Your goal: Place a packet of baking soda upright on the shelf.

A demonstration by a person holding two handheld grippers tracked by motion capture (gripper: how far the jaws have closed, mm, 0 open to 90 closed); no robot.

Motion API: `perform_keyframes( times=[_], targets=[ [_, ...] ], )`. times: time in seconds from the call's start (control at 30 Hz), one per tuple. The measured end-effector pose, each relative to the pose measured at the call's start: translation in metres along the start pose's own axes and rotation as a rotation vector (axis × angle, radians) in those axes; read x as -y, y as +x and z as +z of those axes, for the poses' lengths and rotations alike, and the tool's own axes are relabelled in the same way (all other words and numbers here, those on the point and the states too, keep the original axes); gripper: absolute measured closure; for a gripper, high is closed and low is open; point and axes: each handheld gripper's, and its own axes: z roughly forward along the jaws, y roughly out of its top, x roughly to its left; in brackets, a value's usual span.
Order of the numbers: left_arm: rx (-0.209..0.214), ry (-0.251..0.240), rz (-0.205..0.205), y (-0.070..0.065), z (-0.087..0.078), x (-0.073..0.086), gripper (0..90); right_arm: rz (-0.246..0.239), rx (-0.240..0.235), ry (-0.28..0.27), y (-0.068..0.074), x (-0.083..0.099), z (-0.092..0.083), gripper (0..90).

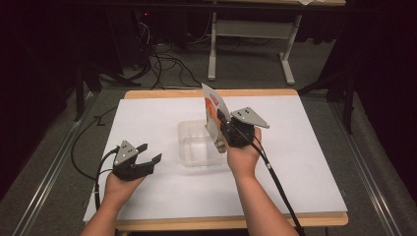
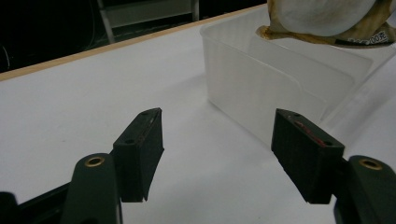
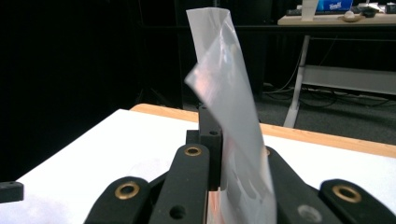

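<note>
Nearest the high camera: two bare forearms entering from the bottom edge, each hand holding a black two-jaw gripper over a white-covered worktop (image 1: 162, 196) with a pale wooden rim.

Left gripper (image 1: 149, 153), at left of the high view: jaws spread wide, holding nothing, low over the white sheet, well apart from the container. Same gripper in the left gripper view (image 2: 217, 156): two black pads far apart, white surface between them, container wall just beyond.

Clear, shallow rectangular plastic container (image 1: 192, 142), near the middle of the worktop, upright, open-topped. Interior seen through translucent walls in the left gripper view (image 2: 261, 79); nothing seen resting on its floor.

Right gripper (image 1: 219, 135), at the container's right edge: jaws closed narrow on a flat printed packet, white with orange-red markings (image 1: 212, 110), held upright with its upper end above the gripper. Packet's lower end over the container's right side; contact with the container cannot be told. Right gripper view: packet (image 3: 233, 107) clamped between the two black jaws, its pale, glossy face curling at the top.

Background: grey floor, black cables, white legs of a second table.
</note>
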Motion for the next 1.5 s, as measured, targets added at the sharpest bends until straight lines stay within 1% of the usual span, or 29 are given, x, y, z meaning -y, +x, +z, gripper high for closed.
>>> perform_keyframes(
  times=[0.1,0.3,0.53,0.73,0.93,1.1,1.13,1.3,1.4,1.5],
  targets=[
    [-0.003,-0.004,0.002,0.0,-0.001,0.0,34.5,0.002,0.002,0.005,0.0,0.002,0.003,90.0],
    [0.001,-0.003,0.001,0.0,0.001,0.0,34.7,-0.009,0.001,0.016,0.006,0.005,0.008,90.0],
    [0.003,-0.006,0.0,0.0,0.0,0.0,34.7,-0.018,0.003,0.03,0.006,0.011,0.015,90.0],
    [0.005,0.004,0.005,-0.001,0.001,0.0,34.6,-0.022,-0.008,0.026,0.008,0.014,0.016,90.0],
    [0.007,0.004,0.008,-0.001,0.0,0.0,34.5,-0.021,-0.016,0.036,0.008,0.019,0.019,90.0],
    [0.009,0.007,0.007,0.0,0.001,0.0,34.5,-0.033,-0.025,0.043,0.009,0.024,0.022,90.0],
    [0.009,0.006,0.005,-0.001,0.001,0.0,34.5,-0.027,-0.027,0.045,0.008,0.026,0.023,90.0],
    [0.011,0.005,0.007,-0.001,0.001,0.0,34.5,-0.024,-0.028,0.043,0.007,0.028,0.022,90.0],
    [0.01,0.007,0.009,-0.001,0.002,0.0,34.5,-0.032,-0.032,0.042,0.008,0.029,0.021,90.0],
    [0.008,0.007,0.007,-0.001,0.001,0.001,34.4,-0.031,-0.037,0.039,0.008,0.03,0.021,90.0]
  ],
)
